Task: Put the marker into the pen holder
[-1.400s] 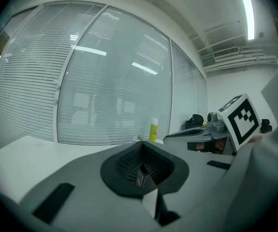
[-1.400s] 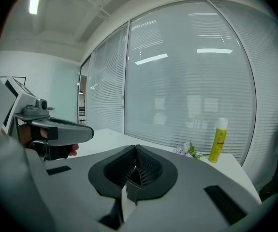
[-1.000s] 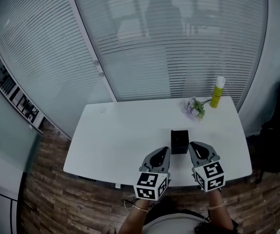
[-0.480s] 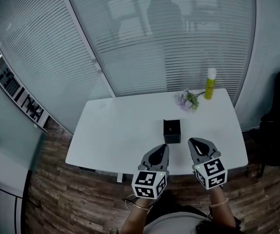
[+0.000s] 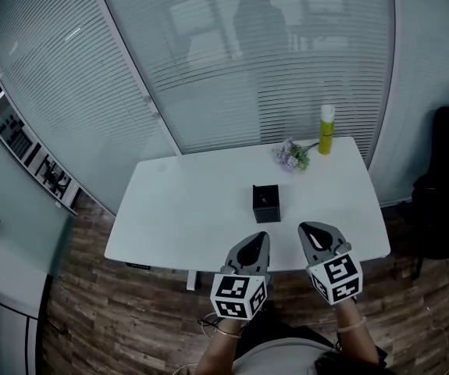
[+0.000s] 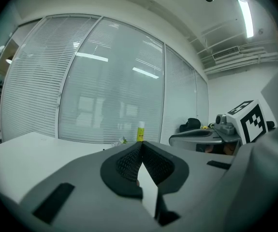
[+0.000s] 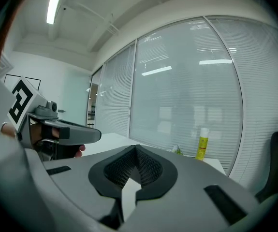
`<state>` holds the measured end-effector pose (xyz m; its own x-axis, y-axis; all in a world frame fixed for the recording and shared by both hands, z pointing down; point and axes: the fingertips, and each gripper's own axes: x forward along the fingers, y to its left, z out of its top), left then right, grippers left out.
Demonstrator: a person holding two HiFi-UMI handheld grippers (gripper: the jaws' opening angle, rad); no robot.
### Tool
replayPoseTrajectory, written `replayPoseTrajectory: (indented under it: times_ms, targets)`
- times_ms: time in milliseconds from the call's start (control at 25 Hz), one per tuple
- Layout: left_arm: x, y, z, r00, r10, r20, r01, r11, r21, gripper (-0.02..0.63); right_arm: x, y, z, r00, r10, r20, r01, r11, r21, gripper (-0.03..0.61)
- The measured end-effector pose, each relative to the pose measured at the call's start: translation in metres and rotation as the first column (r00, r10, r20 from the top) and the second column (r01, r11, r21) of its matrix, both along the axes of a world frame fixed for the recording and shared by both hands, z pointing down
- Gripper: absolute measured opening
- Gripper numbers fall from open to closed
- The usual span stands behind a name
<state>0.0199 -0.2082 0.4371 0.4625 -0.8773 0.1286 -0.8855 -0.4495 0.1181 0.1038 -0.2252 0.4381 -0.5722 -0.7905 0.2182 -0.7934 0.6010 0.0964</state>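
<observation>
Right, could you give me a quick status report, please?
Left gripper and right gripper both shut, empty, over the table near edge. Pen holder upright mid-table; no marker in sight. Bottle and flowers far back, out of the way.

— What sort of place is this?
— An office, I'd say. Glass partitions point(image 5: 76, 100) all round, with slatted blinds point(image 5: 318, 84).
— Anything else?
— A white counter point(image 5: 193, 201), strip lights point(image 6: 247, 16) overhead, wood-plank floor point(image 5: 83, 311).

L tongs point(image 5: 261, 238), R tongs point(image 5: 305, 228) drawn back fm pen holder point(image 5: 266, 203), no longer flanking it, well apart
</observation>
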Motion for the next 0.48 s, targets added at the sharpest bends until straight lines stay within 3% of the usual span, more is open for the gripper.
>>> replayPoseTrajectory:
  times_ms: [480]
  targets:
    - [0.004,0.015,-0.007,1.0,0.009,-0.003,-0.009,1.0,0.0,0.018,0.002,0.022,-0.01,1.0,0.009,-0.004,-0.009,1.0,0.024,0.028]
